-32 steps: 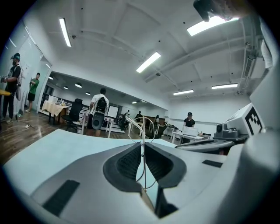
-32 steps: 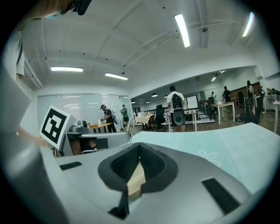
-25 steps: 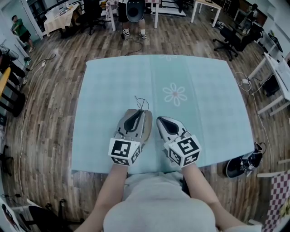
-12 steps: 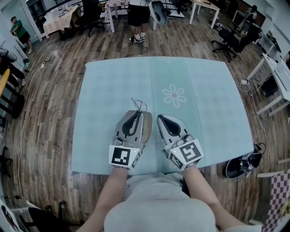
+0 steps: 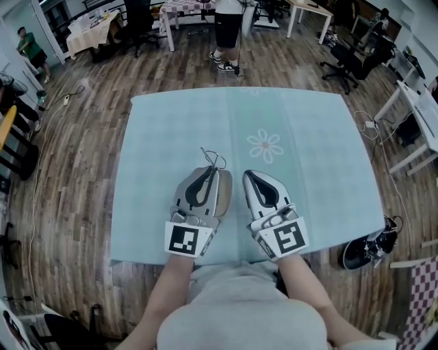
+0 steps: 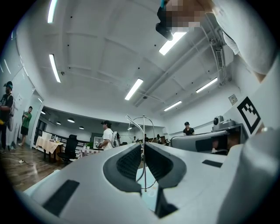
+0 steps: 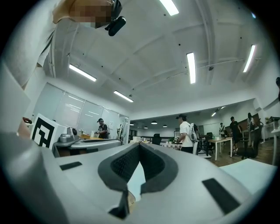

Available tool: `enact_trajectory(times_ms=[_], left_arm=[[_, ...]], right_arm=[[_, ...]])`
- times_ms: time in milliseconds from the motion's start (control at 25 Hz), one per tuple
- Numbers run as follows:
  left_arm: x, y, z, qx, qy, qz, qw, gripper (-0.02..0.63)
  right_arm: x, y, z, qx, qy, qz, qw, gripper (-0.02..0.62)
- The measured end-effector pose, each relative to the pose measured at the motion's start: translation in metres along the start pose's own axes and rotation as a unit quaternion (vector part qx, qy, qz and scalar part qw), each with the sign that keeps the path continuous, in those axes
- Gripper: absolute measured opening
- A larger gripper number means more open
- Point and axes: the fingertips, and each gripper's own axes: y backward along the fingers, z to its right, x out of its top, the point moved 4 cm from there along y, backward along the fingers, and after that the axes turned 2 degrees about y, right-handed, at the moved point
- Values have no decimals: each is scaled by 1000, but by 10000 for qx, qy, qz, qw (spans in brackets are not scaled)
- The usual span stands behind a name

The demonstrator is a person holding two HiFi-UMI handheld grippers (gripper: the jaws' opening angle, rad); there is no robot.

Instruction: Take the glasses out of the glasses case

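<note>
Thin wire-framed glasses [image 5: 211,158] stick out past the tip of my left gripper [image 5: 209,169], which is shut on them. In the left gripper view the wire frame [image 6: 143,127] runs upright between the closed pads and loops above them. My right gripper [image 5: 251,176] sits just to the right of the left one, above the near part of the table, shut with nothing in it. In the right gripper view its tips [image 7: 139,145] meet. Both grippers point roughly level, away from me. No glasses case shows in any view.
A pale blue cloth with a flower print [image 5: 265,144] covers the table [image 5: 157,130]. A person [image 5: 228,20] stands beyond the far edge. Office chairs [image 5: 349,58] stand at the back right, and a shoe [image 5: 366,249] lies on the floor at the right.
Both grippers have lifted and tipped up a little, and the right one has edged to the right. The glasses stay in the left gripper. The person behind the table has walked to the right.
</note>
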Motion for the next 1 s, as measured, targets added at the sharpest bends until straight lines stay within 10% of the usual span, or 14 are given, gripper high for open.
enact_trajectory(times_ms=[1000], left_arm=[[4,-7,15,-124,-17,9,9999,34]], right_arm=[[2,9,8,-94,9,-2,10000,6]])
